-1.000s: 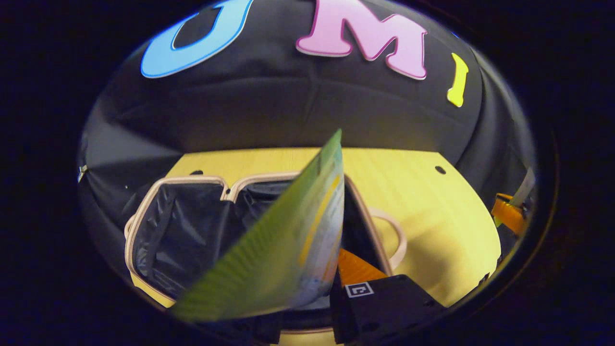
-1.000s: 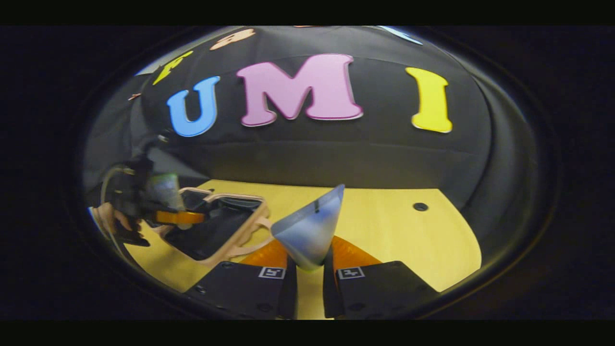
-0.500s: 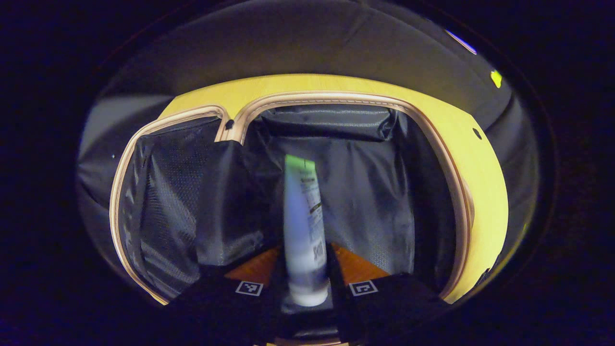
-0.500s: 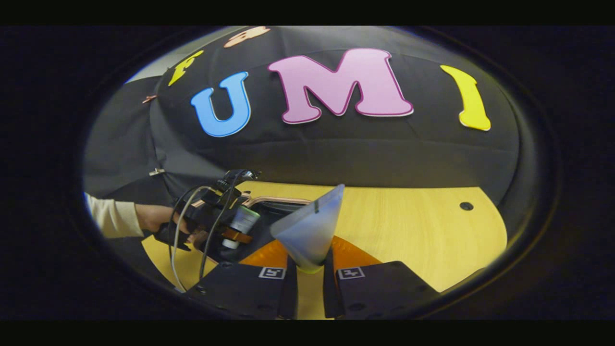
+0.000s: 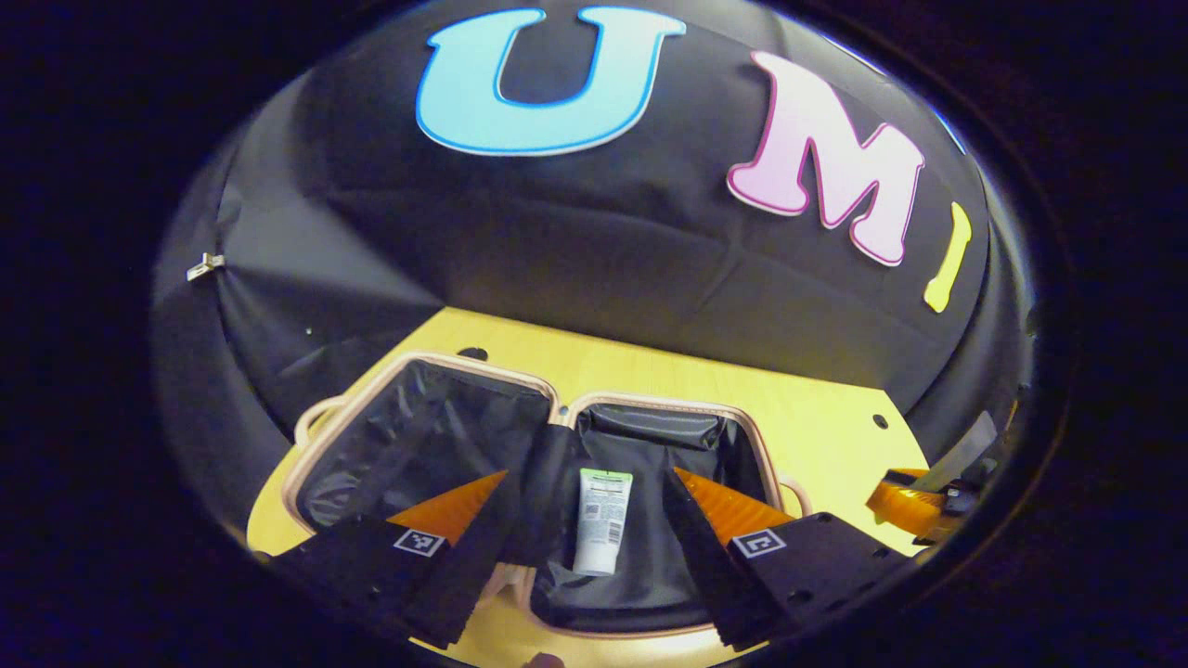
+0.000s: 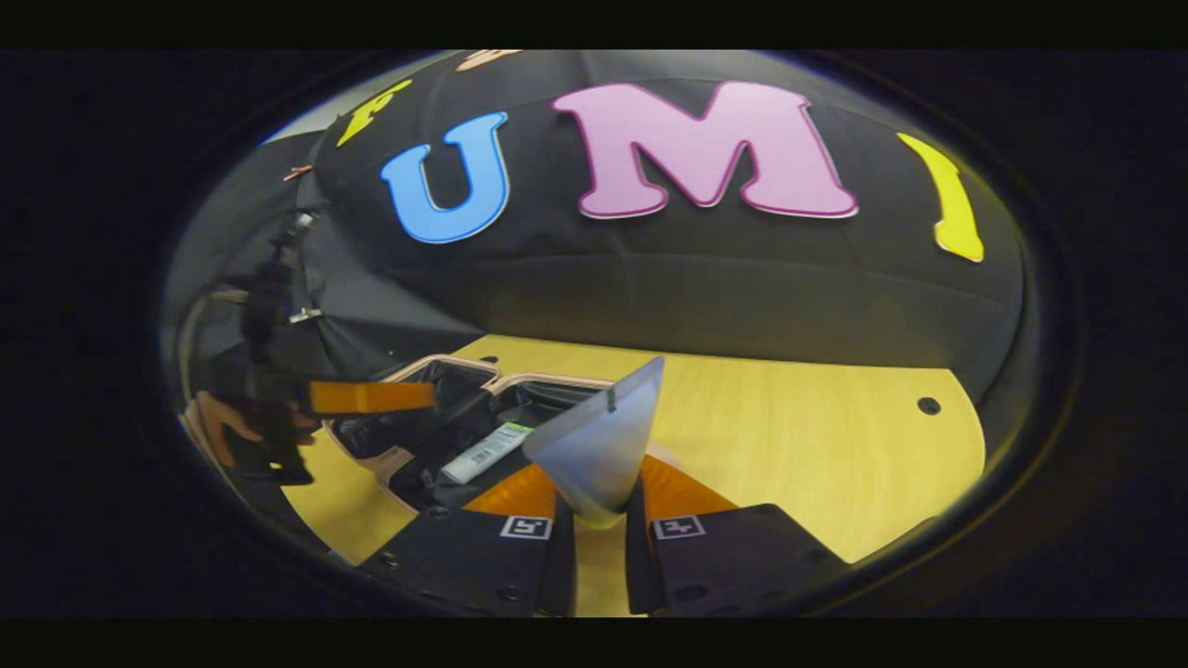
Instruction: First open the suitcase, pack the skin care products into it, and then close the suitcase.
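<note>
Dropped the tube (image 5: pixel 601 520): my left tool (image 5: pixel 575 543) is now spread, lifted clear; tube lies in the open suitcase (image 5: pixel 650 413) on the worktop (image 5: pixel 826 436). Right tool (image 6: pixel 594 533) pinches second tube (image 6: pixel 599 445), it goes in next.

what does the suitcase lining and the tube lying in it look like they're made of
Suitcase lining: apparently thin synthetic fabric, dark with a slight sheen; it creases and catches light. Tube: probably soft plastic, white and smooth, with a flat crimped green end, though the view is too small to be sure.
</note>
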